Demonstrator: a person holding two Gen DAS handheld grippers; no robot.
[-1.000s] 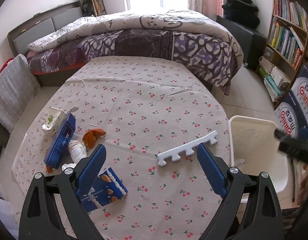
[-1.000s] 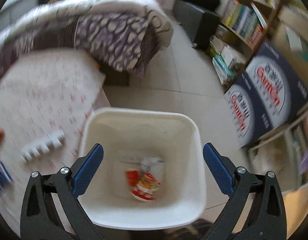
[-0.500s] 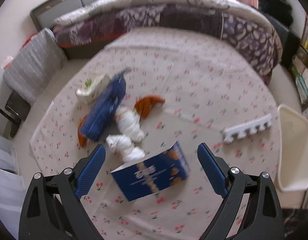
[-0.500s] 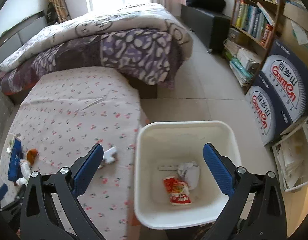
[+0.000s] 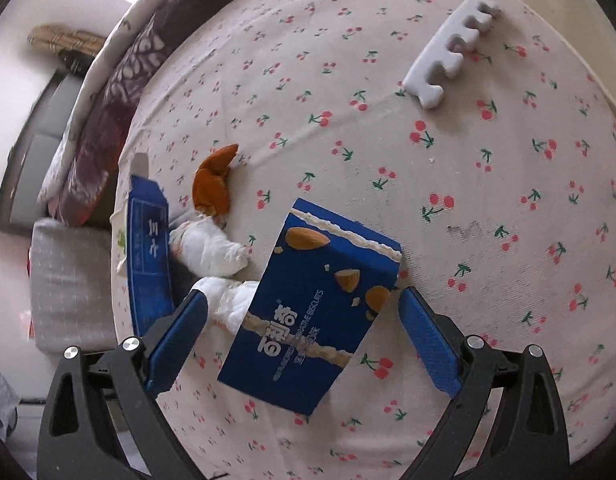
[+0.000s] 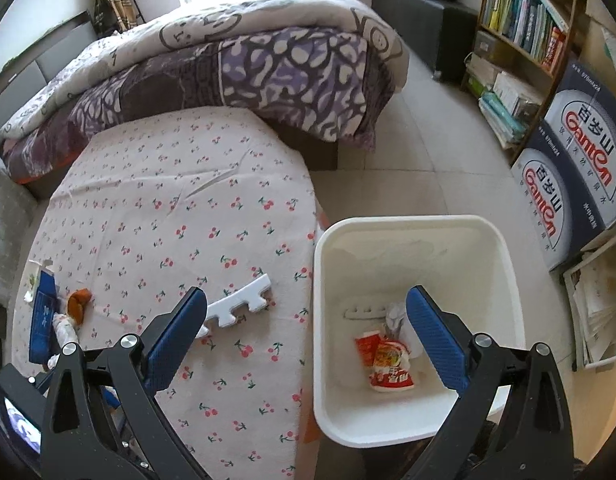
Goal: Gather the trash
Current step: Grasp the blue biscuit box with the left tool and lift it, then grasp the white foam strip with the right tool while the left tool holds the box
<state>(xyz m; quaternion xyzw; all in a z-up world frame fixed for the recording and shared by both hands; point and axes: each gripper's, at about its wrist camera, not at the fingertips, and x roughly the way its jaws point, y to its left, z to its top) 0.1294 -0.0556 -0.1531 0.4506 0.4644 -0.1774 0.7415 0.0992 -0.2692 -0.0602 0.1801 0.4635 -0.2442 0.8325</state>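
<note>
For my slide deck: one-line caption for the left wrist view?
Open left tool straddling a blue almond biscuit box on the cherry-print tablecloth.

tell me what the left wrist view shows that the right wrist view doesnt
Only the left wrist view shows the blue biscuit box between the open left gripper fingers. Only the right wrist view shows inside the white bin: a red wrapper, with the open right gripper above the bin's edge. Both show the white foam strip, orange peel, crumpled tissues and long blue carton.
</note>
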